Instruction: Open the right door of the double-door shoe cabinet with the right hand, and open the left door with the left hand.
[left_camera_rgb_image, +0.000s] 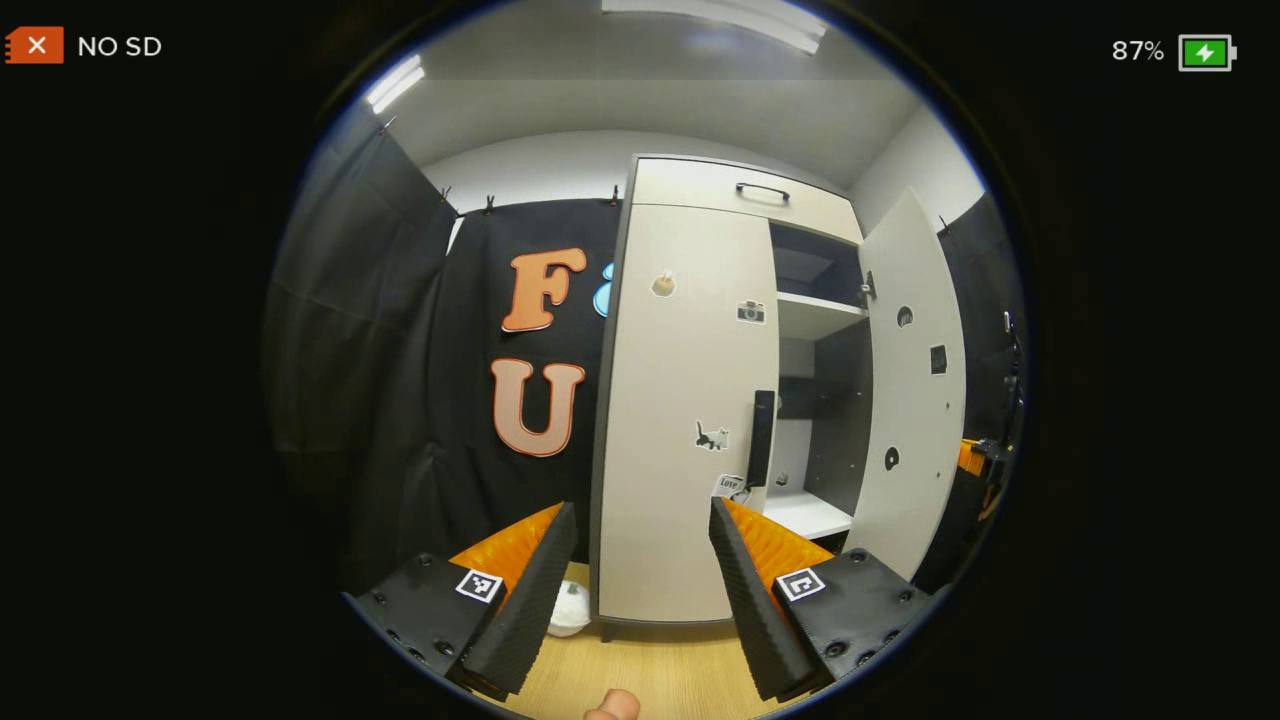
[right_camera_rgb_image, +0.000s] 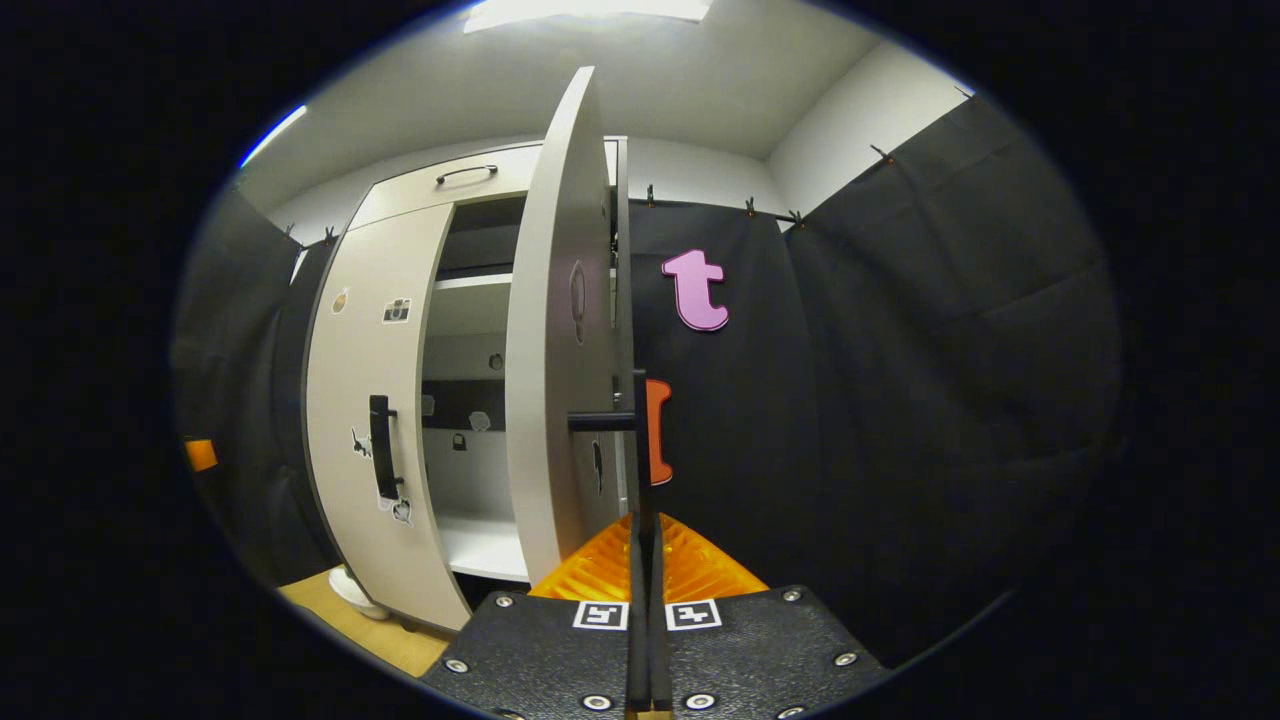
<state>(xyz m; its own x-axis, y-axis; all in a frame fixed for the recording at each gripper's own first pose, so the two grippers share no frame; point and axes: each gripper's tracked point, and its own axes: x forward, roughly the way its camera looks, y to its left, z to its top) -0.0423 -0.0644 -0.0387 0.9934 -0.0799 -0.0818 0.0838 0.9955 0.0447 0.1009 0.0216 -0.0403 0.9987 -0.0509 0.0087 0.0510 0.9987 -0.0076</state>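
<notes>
The white shoe cabinet's left door (left_camera_rgb_image: 680, 400) is closed, with stickers on it and a black vertical handle (left_camera_rgb_image: 762, 438) at its right edge. My left gripper (left_camera_rgb_image: 645, 560) is open and short of this door, its fingers (left_camera_rgb_image: 540, 590) framing the door's lower part. The right door (right_camera_rgb_image: 560, 350) stands swung wide open, seen nearly edge-on. My right gripper (right_camera_rgb_image: 645, 525) is shut on that door's black handle (right_camera_rgb_image: 640, 440). The right door (left_camera_rgb_image: 910, 390) and the right gripper (left_camera_rgb_image: 985, 460) also appear at the far right of the left gripper view.
Inside the cabinet are white shelves (left_camera_rgb_image: 815, 315) and a dark back panel. A top drawer (left_camera_rgb_image: 745, 190) with a black handle sits above the doors. A white round object (left_camera_rgb_image: 568, 608) lies on the wooden floor (left_camera_rgb_image: 650, 670) by the cabinet's left foot. Black cloth walls surround the booth.
</notes>
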